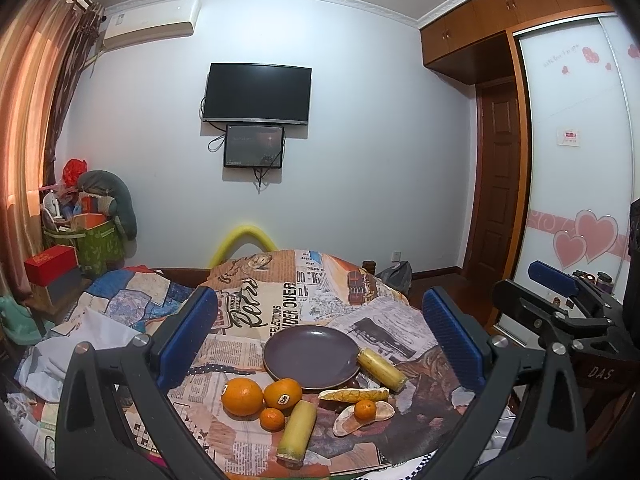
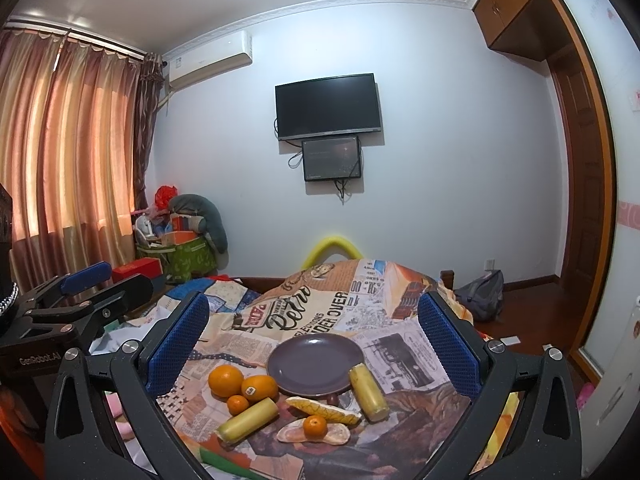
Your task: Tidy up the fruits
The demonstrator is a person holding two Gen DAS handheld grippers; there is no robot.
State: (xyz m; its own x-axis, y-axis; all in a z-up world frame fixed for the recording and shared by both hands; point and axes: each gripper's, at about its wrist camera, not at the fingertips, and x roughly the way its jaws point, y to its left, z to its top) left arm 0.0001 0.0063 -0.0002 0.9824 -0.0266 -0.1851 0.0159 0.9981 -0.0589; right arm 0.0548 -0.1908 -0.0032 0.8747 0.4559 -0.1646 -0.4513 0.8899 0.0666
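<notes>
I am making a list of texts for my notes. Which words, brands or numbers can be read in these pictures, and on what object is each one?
"Retro" and "OVER": printed tablecloth.
"DAS": body of the right tool, seen from the left wrist.
"GenRobot.AI": body of the left tool, seen from the right wrist.
Sticker on the orange: too small to read.
Newspaper-style small print on the cloth, and the pink writing on the wardrobe door: blurred.

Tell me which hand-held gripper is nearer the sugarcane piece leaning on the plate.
Right, by a small margin. The right hand-held gripper is open just right of the sugarcane piece; the left hand-held gripper is open farther to its left. Both hover short of it.
</notes>
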